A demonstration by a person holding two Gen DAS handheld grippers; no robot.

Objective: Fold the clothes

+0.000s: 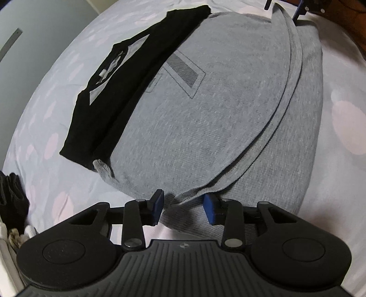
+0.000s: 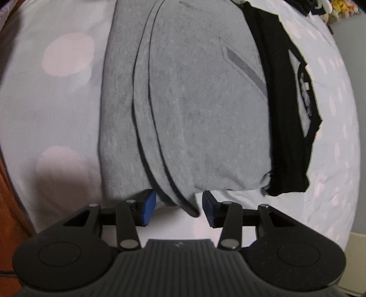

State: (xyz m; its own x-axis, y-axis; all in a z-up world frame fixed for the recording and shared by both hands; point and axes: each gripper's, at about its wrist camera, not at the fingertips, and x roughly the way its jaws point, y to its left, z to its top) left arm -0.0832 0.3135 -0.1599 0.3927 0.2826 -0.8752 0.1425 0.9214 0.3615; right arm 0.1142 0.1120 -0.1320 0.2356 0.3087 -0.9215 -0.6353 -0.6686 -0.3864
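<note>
Close below me, my left gripper (image 1: 184, 206) has its blue rubber pads parted around the folded hem corner of a grey T-shirt (image 1: 205, 118), not pressing it. My right gripper (image 2: 179, 209) likewise stands apart, a curved grey hem edge drooping between its pads. That heathered knit shirt, with black sleeves (image 1: 109, 98) and a striped chest print, lies folded lengthwise on a pale bedsheet (image 1: 45, 96) dotted with soft pink ovals. Only the left view shows dark cloth (image 1: 13, 196) bunched at the bed's edge and the right gripper's blue tip far off; only the right view shows stuffed toys (image 2: 331, 6), blurred.
</note>
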